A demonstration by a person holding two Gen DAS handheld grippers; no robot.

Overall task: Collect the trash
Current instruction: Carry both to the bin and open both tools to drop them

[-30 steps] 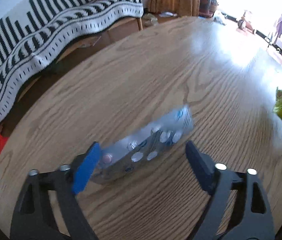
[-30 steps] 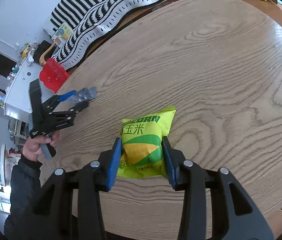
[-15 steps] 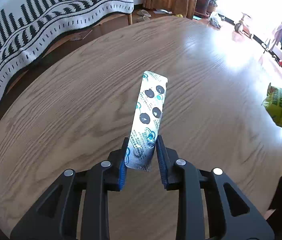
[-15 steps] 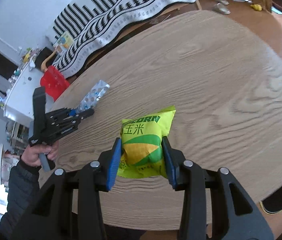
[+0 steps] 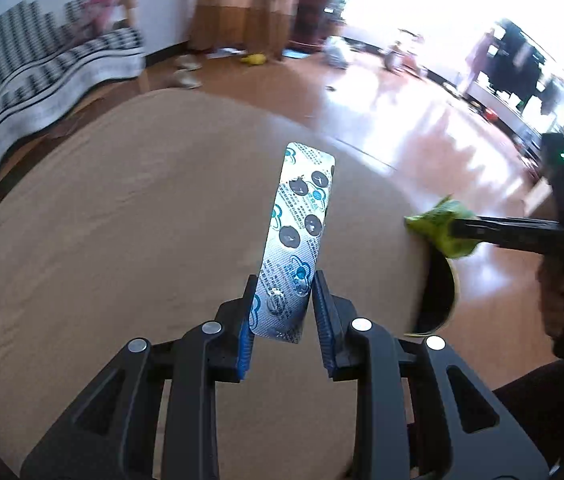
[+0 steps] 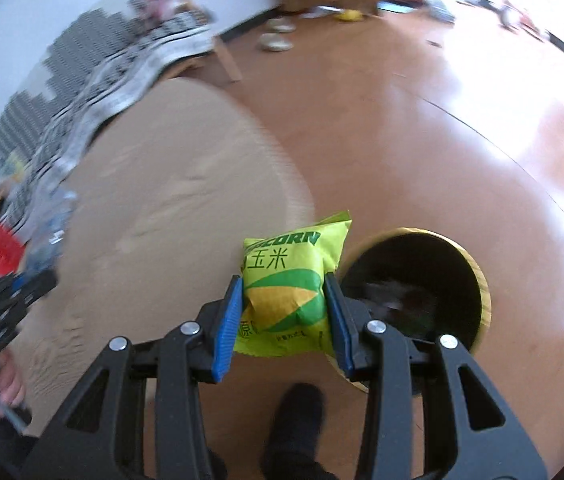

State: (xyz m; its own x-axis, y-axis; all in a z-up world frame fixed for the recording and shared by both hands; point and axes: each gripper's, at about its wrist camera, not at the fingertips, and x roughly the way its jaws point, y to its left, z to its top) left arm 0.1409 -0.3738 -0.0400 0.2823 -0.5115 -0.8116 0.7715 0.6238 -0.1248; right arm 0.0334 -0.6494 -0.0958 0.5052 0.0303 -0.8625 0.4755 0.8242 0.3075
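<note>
Round wooden table (image 5: 102,220) fills frame left and centre. Left gripper (image 5: 284,316): clamped on blister pack (image 5: 298,240), long axis pointing up-frame. Right gripper (image 6: 284,318): clamped on snack bag (image 6: 288,284); bin (image 6: 478,276) just right of it (nearer this hand).

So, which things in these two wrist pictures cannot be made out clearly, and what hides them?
- Inside of the round dark bin with the yellowish rim: right wrist view, shadow and the right gripper hide its contents.
- Same bin, left wrist view: the wooden table edge covers most of it.
- Green-yellow snack bag: left wrist view, blurred, print unreadable.
- Silver pill blister strip: its lower end sits between the left gripper fingers; right wrist view, only a blur.
</note>
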